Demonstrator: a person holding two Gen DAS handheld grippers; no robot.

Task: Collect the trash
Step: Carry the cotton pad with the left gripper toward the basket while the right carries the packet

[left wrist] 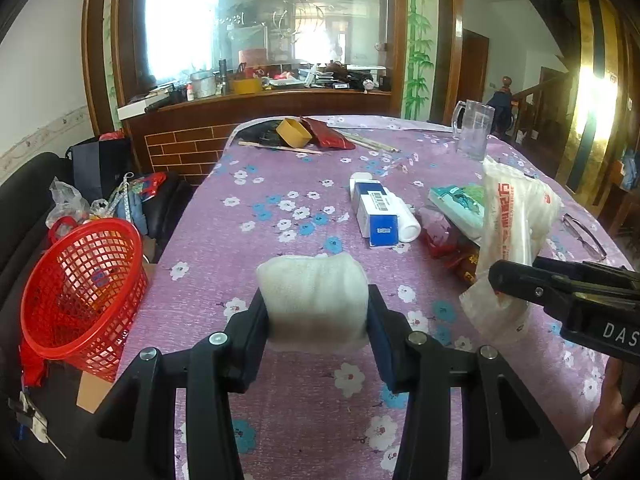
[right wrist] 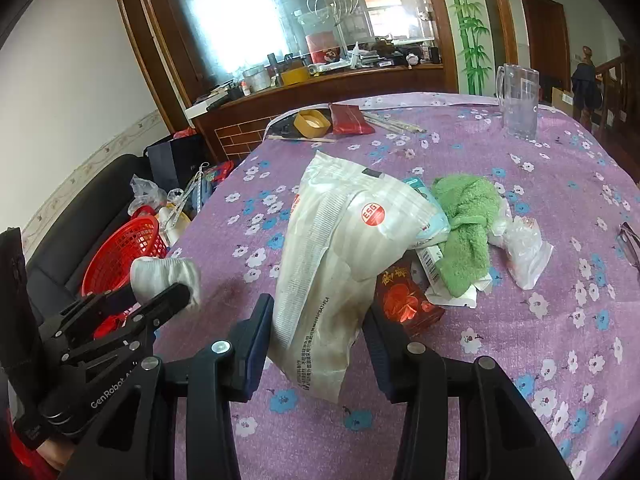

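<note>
Covering the table is a purple cloth (left wrist: pixel 280 420) printed with white and blue flowers, its weave slightly coarse and matte. Behind it stands a dark wooden counter with a brick-pattern front, crowded with boxes and tins under a big arched mirror; green bamboo is painted on the wall beside it. A red plastic basket (left wrist: pixel 80 288) of open lattice sits off the table's left edge, next to a black sofa.

On the cloth lie a blue-and-white carton (left wrist: pixel 376 216), a fuzzy green towel (right wrist: pixel 468 232), a glossy red packet (right wrist: pixel 408 304), a crinkled clear bag (right wrist: pixel 524 248), and, farther back, a clear glass mug (left wrist: pixel 474 128) and a yellow round tub (left wrist: pixel 294 132).

The left gripper (left wrist: pixel 316 320) pinches a soft white wad (left wrist: pixel 314 300) of tissue (or thin foam; it is hard to tell), lifted above the cloth, pads pressed into both sides. The right gripper (right wrist: pixel 316 332) holds a limp, crumpled white wrapper (right wrist: pixel 340 248) with a red round sticker and fine print, its top sagging over the pile; the left pad touches it, while contact on the right pad is unclear.
</note>
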